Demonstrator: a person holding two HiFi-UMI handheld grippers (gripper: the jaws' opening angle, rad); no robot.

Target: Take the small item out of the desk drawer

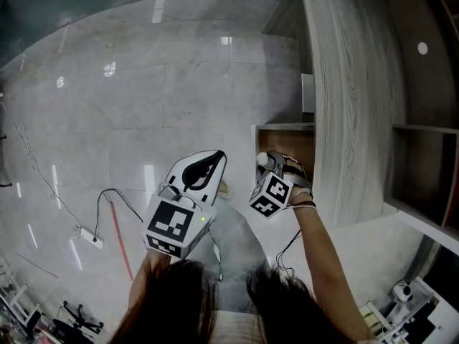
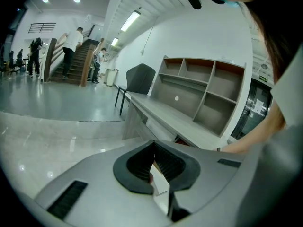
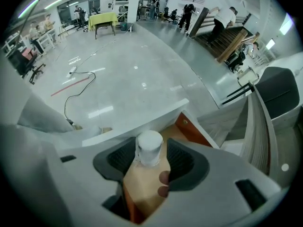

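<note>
A small bottle with a white cap (image 3: 148,148) stands upright between the jaws of my right gripper (image 3: 150,144), over the open drawer's brown inside (image 3: 142,193). The pads stand wide beside the cap, and a thin gap shows on its right side. In the head view the right gripper (image 1: 271,159) hangs at the drawer (image 1: 292,146) under the wood-grain desk top (image 1: 351,84), with the white cap (image 1: 263,159) at its tip. My left gripper (image 1: 217,156) floats to the left over the floor. Its jaws (image 2: 154,147) meet at their tips with nothing between them.
A shelf unit (image 2: 203,93) stands on the desk (image 2: 165,116), with a dark chair (image 2: 139,79) at the far end. A cable and power strip (image 1: 92,236) and a red strip (image 1: 119,241) lie on the floor at left. The person's legs are below me.
</note>
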